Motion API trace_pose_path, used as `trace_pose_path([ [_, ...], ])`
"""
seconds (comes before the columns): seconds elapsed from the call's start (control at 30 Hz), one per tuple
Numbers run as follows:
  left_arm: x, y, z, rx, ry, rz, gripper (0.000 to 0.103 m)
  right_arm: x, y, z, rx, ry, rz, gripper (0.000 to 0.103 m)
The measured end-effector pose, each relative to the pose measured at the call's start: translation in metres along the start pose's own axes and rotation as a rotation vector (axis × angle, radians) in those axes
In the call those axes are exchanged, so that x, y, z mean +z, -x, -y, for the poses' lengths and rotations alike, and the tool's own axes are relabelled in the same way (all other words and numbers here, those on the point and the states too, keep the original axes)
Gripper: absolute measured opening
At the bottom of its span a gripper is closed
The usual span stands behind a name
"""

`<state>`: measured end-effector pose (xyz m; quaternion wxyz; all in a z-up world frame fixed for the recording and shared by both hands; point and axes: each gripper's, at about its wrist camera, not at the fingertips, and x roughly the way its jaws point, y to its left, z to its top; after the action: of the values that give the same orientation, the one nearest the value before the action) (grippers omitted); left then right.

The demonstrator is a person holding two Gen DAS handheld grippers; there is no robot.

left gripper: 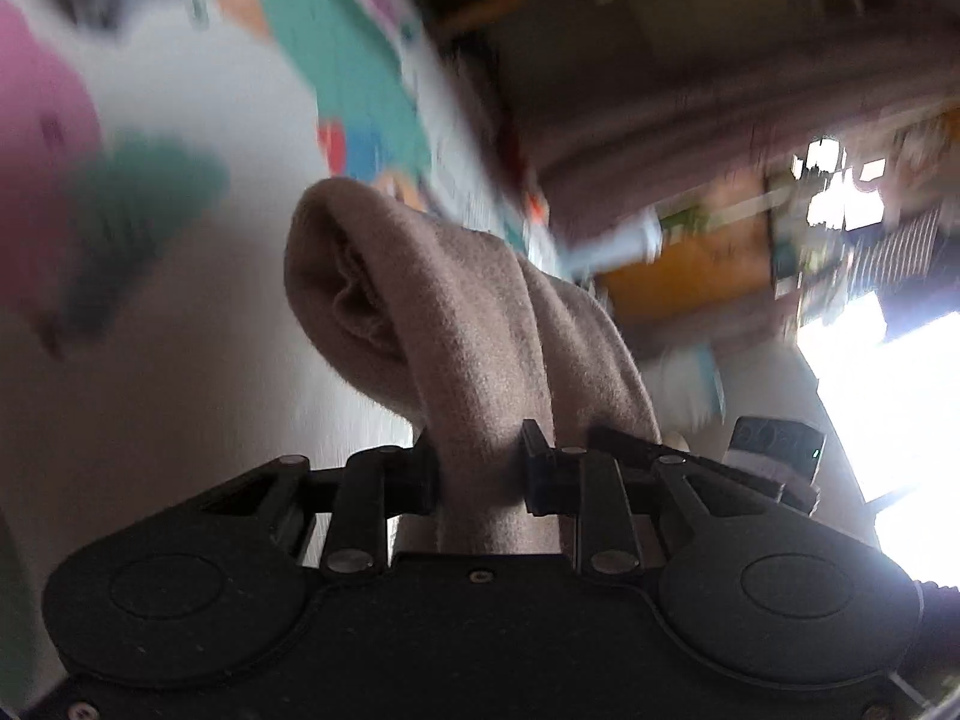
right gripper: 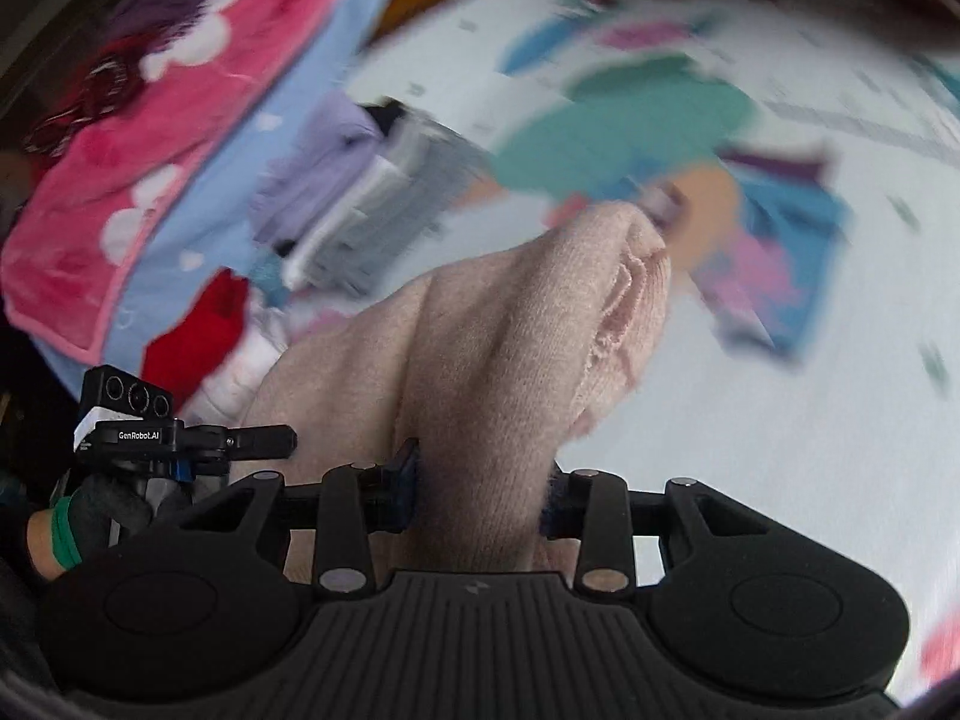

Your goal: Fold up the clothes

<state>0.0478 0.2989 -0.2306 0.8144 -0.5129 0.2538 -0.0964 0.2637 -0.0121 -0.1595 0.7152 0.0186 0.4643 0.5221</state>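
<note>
Tongs beside "GenRobot.AI" label

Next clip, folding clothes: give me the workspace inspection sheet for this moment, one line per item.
Surface: pale printed sheet with teal and blue patches; blurred.
Job's things: beige knit garment, bunched, held by both grippers.
Clutter: folded clothes stack, red cloth, pink blanket.
Grippers: left gripper and right gripper each clamped on the garment; gloved hand under the other gripper.
Cables: nothing seen.
Surroundings: bright window, blurred furniture.
</note>
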Motion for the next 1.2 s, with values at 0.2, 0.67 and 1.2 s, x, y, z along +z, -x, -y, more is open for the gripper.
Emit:
trace_pose_path([
  [0.2,0.061,0.056,0.008,0.007,-0.033,0.236,0.023,0.096,-0.043,-0.044,0.106,0.151,0.060,0.038],
  [0.67,0.182,0.129,0.003,0.059,-0.012,0.708,0.026,0.275,-0.171,-0.149,0.130,0.310,0.217,0.058],
  [1.2,0.145,0.094,0.023,0.416,-0.247,0.570,0.063,0.102,-0.049,-0.110,-0.193,0.152,0.024,0.086],
])
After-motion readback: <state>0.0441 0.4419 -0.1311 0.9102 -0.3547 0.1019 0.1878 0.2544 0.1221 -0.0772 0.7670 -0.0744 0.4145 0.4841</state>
